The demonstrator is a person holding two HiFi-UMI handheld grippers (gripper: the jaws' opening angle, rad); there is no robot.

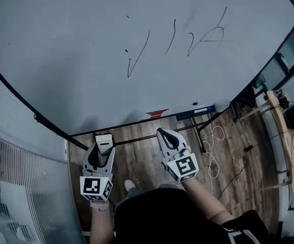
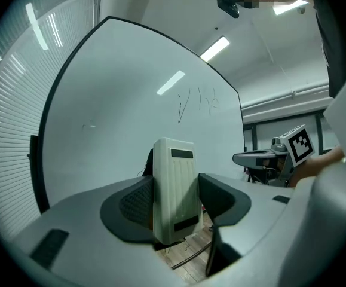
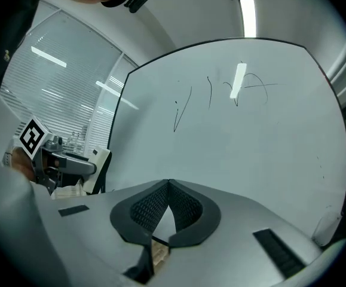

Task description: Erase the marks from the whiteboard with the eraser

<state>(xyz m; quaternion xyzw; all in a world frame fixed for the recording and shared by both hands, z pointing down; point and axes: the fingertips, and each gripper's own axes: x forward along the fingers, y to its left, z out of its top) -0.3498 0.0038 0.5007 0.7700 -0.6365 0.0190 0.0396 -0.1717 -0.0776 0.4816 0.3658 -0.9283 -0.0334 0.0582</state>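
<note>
White and very wide, the whiteboard [image 1: 60, 50] fills most of the head view, and its lower edge stands above a brown wooden floor [image 1: 141, 159]. Most of its surface is bare.

Below the board, on the near side, both grippers are held low and well apart from its surface. The left gripper [image 1: 104, 145] grips the eraser [image 1: 104, 142]; in the left gripper view the pale ribbed eraser [image 2: 174, 190] stands upright between the two jaws, which press on its two sides. The right gripper [image 1: 163, 133] is to the right of it. In the right gripper view its jaws are closed together, tip against tip, and nothing is between them.

The marks [image 1: 174, 39] are a few thin dark strokes, high and to the right on the board, far from the eraser. They look sharp and whole.

As I judge it, the wiping is not yet begun. The eraser is in hand, so the taking step seems done. What is left is to lift the eraser to the far right area and rub over every stroke.
</note>
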